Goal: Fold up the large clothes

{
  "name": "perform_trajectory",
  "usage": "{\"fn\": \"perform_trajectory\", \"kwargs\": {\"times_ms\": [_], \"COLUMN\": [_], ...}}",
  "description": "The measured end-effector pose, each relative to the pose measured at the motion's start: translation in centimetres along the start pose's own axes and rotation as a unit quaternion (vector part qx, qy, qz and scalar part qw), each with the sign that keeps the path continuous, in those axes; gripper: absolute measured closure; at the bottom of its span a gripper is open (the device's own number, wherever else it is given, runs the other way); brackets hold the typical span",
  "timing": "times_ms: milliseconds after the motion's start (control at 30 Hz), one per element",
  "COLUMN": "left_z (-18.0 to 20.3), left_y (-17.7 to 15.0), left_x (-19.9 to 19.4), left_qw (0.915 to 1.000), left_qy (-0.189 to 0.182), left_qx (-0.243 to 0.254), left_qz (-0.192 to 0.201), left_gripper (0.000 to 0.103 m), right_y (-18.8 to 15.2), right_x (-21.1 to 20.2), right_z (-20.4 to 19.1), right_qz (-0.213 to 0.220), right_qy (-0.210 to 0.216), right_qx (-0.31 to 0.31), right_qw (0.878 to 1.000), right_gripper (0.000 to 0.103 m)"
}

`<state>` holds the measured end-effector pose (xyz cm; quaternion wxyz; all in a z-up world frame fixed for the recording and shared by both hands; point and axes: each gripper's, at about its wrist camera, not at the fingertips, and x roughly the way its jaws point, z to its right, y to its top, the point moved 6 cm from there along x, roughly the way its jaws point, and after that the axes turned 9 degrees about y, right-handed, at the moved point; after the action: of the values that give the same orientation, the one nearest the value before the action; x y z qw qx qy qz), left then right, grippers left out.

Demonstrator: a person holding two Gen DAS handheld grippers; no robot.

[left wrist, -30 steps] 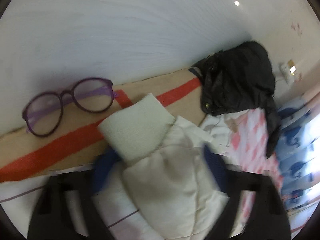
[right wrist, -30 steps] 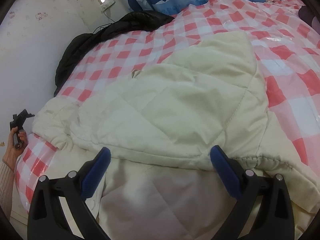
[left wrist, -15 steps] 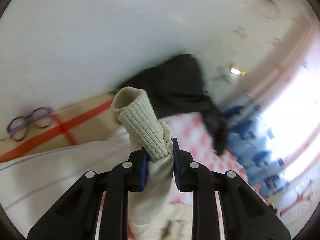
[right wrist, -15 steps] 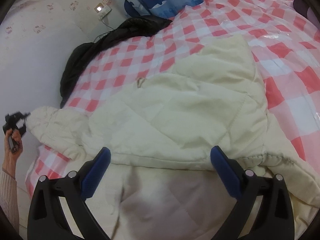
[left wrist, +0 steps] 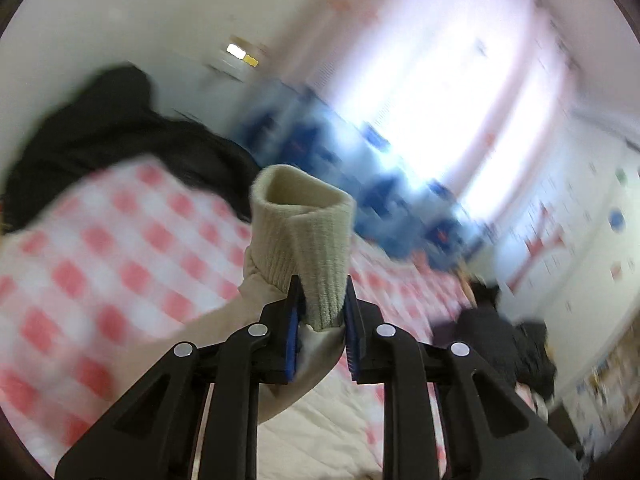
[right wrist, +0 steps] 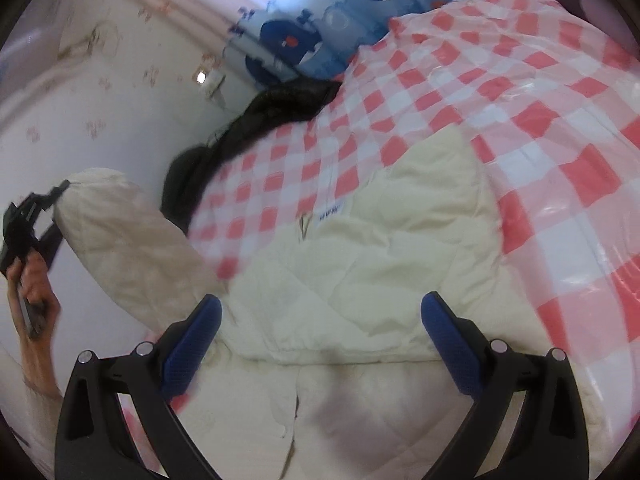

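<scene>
Left gripper (left wrist: 320,312): clamped on the ribbed cuff (left wrist: 308,236) of the cream jacket's sleeve; its jaws have just been closing, and both blue pads press the knit, with the cuff standing out past the fingertips toward 12 o'clock.

Sleeve (right wrist: 124,240): in the right wrist view it is lifted off the bed at 9 o'clock, puffed and tilted, its end meeting the left gripper (right wrist: 38,204), which a hand (right wrist: 34,280) holds.

Right gripper (right wrist: 320,320): jaws stand wide apart, nothing between the pads; it hovers over the jacket body, not touching it as far as I can tell.

Cream jacket (right wrist: 392,248): quilted, lying mostly flat on the bed, filling the centre and the 6 o'clock part of the right wrist view; a small white label (right wrist: 330,213) shows near the neckline.

Bed cover (right wrist: 500,92): red-and-white check, spread from the jacket toward 12 and 3 o'clock.

Black garment (right wrist: 260,120): bunched along the bed's edge against the wall, at 10 to 11 o'clock of the jacket, apart from it.

Blue whale-print fabric (right wrist: 320,20): at 12 o'clock, beyond the bed cover.

Wall (right wrist: 100,100): pale with small pink motifs; a lit wall fitting (right wrist: 208,78) sits just above the black garment.

Left wrist view: background heavily blurred; a bright window area (left wrist: 440,92) at 1 o'clock.
</scene>
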<state>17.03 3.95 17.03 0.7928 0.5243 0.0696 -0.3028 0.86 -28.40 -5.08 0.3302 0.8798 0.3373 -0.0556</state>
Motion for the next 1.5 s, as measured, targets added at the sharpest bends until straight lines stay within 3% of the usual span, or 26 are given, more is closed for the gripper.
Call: {"fn": "perform_trajectory", "kwargs": {"times_ms": [100, 200, 333, 433, 467, 533, 567, 633, 767, 900, 1000, 1100, 1133, 1167, 1233, 1333, 1433, 1500], "left_z": [4.6, 8.4, 9.7, 10.1, 10.0, 9.7, 9.9, 10.6, 10.5, 7.0, 2.6, -1.7, -3.1, -4.3, -6.0, -8.0, -9.0, -9.7], "left_y": [-4.8, -11.8, -20.4, -27.5, -30.2, -32.4, -32.8, -32.6, -30.7, -26.9, -23.6, -21.7, -21.1, -20.4, -19.4, -18.0, -16.6, -16.4], "left_x": [3.9, 8.9, 15.2, 19.7, 21.1, 21.6, 21.3, 20.1, 16.4, 11.3, 7.1, 5.1, 4.9, 4.8, 4.8, 5.1, 5.9, 6.8], "left_qw": [0.9981, 0.9917, 0.9802, 0.9619, 0.9511, 0.9418, 0.9394, 0.9335, 0.9339, 0.9516, 0.9727, 0.9813, 0.9817, 0.9813, 0.9810, 0.9805, 0.9815, 0.9817], "left_qy": [-0.027, -0.050, -0.057, -0.041, -0.033, -0.030, -0.037, -0.065, -0.061, -0.023, 0.034, 0.072, 0.089, 0.108, 0.126, 0.146, 0.152, 0.154], "left_qx": [0.035, 0.059, 0.085, 0.118, 0.131, 0.146, 0.157, 0.160, 0.177, 0.162, 0.128, 0.084, 0.073, 0.067, 0.064, 0.058, 0.054, 0.045], "left_qz": [-0.042, -0.102, -0.169, -0.243, -0.278, -0.301, -0.303, -0.314, -0.304, -0.260, -0.191, -0.158, -0.152, -0.144, -0.133, -0.118, -0.103, -0.103], "left_gripper": [0.087, 0.087, 0.087, 0.083, 0.081, 0.070, 0.065, 0.036, 0.023, 0.018, 0.011, 0.010, 0.010, 0.010, 0.010, 0.010, 0.010, 0.010], "right_y": [1.3, 2.4, 3.3, 3.4, 3.3, 3.0, 2.9, 2.6, 2.5, 2.6, 2.4, 1.4, 1.5, 1.6, 1.8, 2.8, 4.1, 5.0], "right_x": [-1.8, -3.2, -4.5, -4.8, -4.7, -4.5, -4.2, -4.0, -3.2, -0.8, 1.8, 3.3, 3.5, 3.7, 4.2, 4.3, 2.3, 0.9], "right_z": [1.1, 2.7, 4.8, 6.0, 6.6, 7.6, 7.9, 8.5, 8.1, 6.9, 6.5, 6.8, 6.7, 6.8, 6.6, 4.7, 0.7, -0.3], "right_qz": [0.022, 0.044, 0.067, 0.072, 0.070, 0.067, 0.066, 0.062, 0.050, 0.017, -0.012, -0.023, -0.020, -0.021, -0.024, -0.015, 0.032, 0.061], "right_qy": [0.011, 0.031, 0.031, 0.057, 0.068, 0.076, 0.080, 0.094, 0.102, 0.087, 0.070, 0.034, 0.022, 0.009, -0.014, -0.019, -0.015, -0.011], "right_qx": [0.031, 0.075, 0.119, 0.157, 0.178, 0.206, 0.217, 0.239, 0.233, 0.188, 0.151, 0.113, 0.094, 0.082, 0.052, -0.008, -0.087, -0.097], "right_qw": [0.999, 0.996, 0.990, 0.983, 0.979, 0.973, 0.971, 0.964, 0.966, 0.978, 0.986, 0.993, 0.995, 0.996, 0.998, 1.000, 0.996, 0.993], "right_gripper": [0.007, 0.007, 0.007, 0.007, 0.007, 0.007, 0.007, 0.007, 0.007, 0.007, 0.007, 0.010, 0.029, 0.060, 0.085, 0.088, 0.088, 0.089]}}
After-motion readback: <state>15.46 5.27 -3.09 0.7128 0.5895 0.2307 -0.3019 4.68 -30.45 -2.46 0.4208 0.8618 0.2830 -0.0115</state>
